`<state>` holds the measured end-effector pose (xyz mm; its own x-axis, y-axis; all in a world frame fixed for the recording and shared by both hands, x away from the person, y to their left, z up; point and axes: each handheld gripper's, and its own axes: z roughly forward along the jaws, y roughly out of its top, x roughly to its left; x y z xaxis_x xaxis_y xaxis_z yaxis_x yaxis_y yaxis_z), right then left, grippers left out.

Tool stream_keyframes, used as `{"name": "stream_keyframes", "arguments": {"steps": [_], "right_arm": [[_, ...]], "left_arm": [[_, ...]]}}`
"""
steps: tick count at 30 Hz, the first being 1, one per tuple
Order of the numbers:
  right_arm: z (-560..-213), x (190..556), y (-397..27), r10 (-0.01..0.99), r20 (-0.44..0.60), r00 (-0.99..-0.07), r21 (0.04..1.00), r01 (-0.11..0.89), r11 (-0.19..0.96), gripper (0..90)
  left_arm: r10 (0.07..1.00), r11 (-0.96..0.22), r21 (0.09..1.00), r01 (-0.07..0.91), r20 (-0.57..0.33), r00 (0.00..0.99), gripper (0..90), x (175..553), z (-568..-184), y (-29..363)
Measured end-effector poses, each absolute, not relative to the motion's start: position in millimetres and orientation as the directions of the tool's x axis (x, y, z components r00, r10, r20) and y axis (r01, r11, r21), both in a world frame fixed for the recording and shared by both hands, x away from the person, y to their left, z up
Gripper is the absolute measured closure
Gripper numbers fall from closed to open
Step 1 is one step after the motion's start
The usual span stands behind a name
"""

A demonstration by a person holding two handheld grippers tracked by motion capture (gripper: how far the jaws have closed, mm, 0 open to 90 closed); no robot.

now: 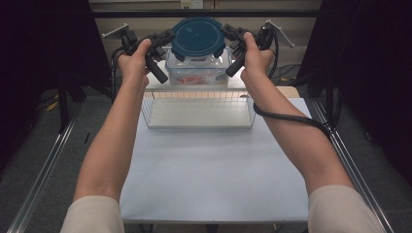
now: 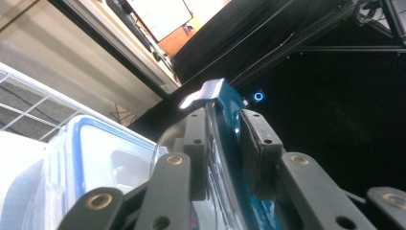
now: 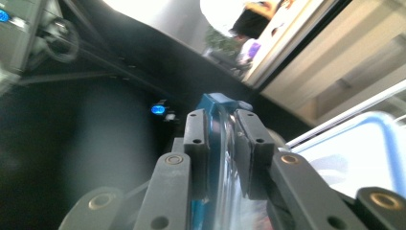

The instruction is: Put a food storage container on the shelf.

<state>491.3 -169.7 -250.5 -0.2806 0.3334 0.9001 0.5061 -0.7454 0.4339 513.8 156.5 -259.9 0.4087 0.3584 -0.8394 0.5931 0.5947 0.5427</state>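
A round teal lid (image 1: 197, 38) was held in the air between the two claws, above a clear lidless container (image 1: 197, 68) that stood at the far end of the worktop (image 1: 214, 165), just behind a wire basket (image 1: 198, 109). Reddish contents lay in the container's bottom. The left claw (image 1: 167, 38) was closed on the lid's left rim and the right claw (image 1: 227, 33) on its right rim; in the left gripper view the pads (image 2: 256, 139) pinched the thin teal edge near a latch tab (image 2: 207, 92), and in the right gripper view the pads (image 3: 249, 143) clamped the opposite edge in the same manner. The lid sat tilted, its face turned toward the high camera rather than lying level.

Judged hazards: each grip bore on a narrow rim only, so a small unequal pull by either hand could have let the edge slide out of one pair of pads, leaving the lid to swing from the other claw or drop onto the container and jolt it. Drawing the hands apart would have had the same effect; pressing them together could have flexed the lid and sprung it free. If the lid was to be seated, the tilt risked one side landing first and the latch tabs catching on the container's rim. A dropped lid could also have fallen into the basket just in front.
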Motion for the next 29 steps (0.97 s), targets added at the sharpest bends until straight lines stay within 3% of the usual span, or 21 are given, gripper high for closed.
{"name": "stream_keyframes", "arguments": {"steps": [2,5,8,10,11,19,21,29], "right_arm": [[-251.3,498.0,-166.0,0.392,0.885,-0.25,0.465,0.504,-0.728,75.2],[-256.0,506.7,-166.6,0.395,0.892,-0.22,0.45,0.514,-0.73,74.8],[-255.8,508.6,-167.2,0.431,0.869,-0.244,0.493,0.503,-0.71,74.5],[-253.5,506.0,-168.5,0.464,0.847,-0.259,0.53,0.482,-0.698,78.1],[-252.7,502.2,-171.8,0.476,0.832,-0.286,0.555,0.46,-0.693,74.7],[-266.0,457.4,-182.1,0.427,0.823,-0.375,0.566,0.473,-0.675,54.1],[-273.9,444.0,-182.4,0.418,0.817,-0.397,0.572,0.469,-0.673,49.7],[-301.0,401.5,-182.2,0.393,0.805,-0.444,0.587,0.497,-0.639,39.4]], "left_arm": [[0.413,0.585,0.575,0.572,-0.818,0.4,72.5,515.5,-258.6,154.8],[0.416,0.602,0.567,0.562,-0.823,0.386,70.9,517.3,-258.0,151.9],[0.429,0.586,0.579,0.567,-0.815,0.389,70.2,514.9,-256.6,153.1],[0.452,0.576,0.599,0.557,-0.8,0.393,62.1,509.8,-254.4,156.4],[0.466,0.563,0.616,0.552,-0.787,0.403,53.5,505.3,-253.8,159.4],[0.471,0.518,0.676,0.524,-0.737,0.485,35.7,458.4,-261.4,158.4],[0.46,0.519,0.676,0.523,-0.737,0.495,27.4,444.8,-266.1,155.3],[0.462,0.483,0.696,0.532,-0.718,0.52,18.9,408.3,-287.7,150.7]]}}
